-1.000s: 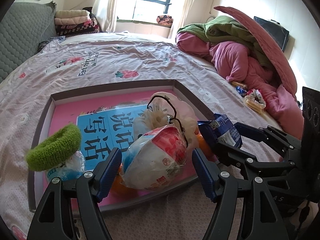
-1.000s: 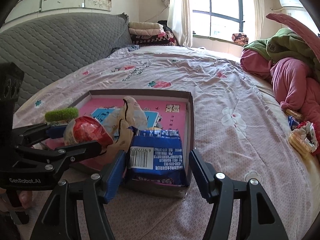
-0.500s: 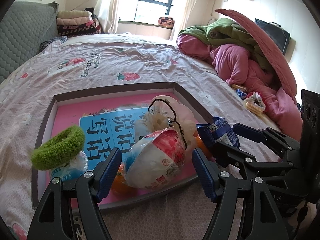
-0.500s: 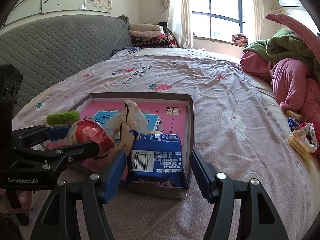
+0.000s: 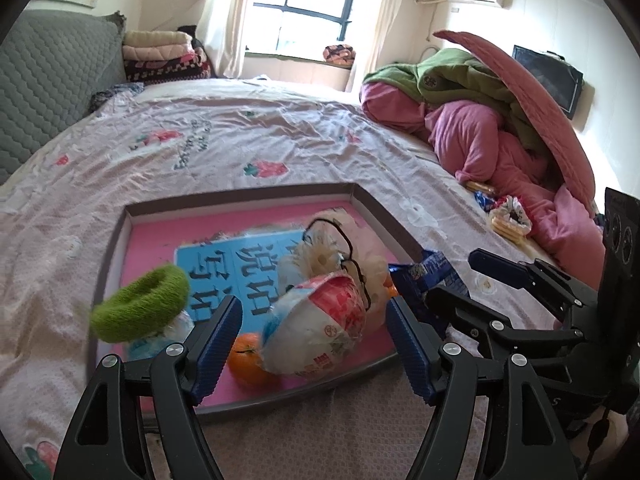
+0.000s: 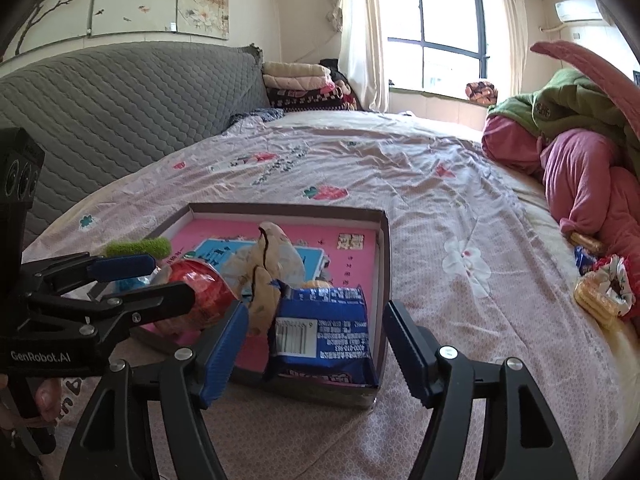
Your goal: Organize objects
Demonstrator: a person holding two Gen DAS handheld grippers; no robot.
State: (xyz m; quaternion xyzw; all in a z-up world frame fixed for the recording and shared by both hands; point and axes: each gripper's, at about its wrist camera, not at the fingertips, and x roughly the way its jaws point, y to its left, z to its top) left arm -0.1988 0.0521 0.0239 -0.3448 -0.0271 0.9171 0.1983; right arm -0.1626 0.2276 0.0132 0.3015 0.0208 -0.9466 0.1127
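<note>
Both claws stood apart and empty, the right gripper [image 6: 314, 344], whose jaws had just been opening, framing the blue snack packet [image 6: 322, 334] propped at the shallow box's [image 6: 384, 264] five o'clock corner, the left gripper [image 5: 314, 340] framing the red-and-white bag [image 5: 320, 324]; the packet, leaning on the rim, might topple onto the bedsheet [image 6: 460, 208] if nudged.

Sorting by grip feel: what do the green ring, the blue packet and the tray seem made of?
Green ring: fuzzy knit or terry fabric, matte with fibres sticking out.
Blue packet: thin glossy plastic film, crinkled, with a printed barcode.
Tray: likely cardboard, with thin folded grey walls and a printed pink floor.
</note>
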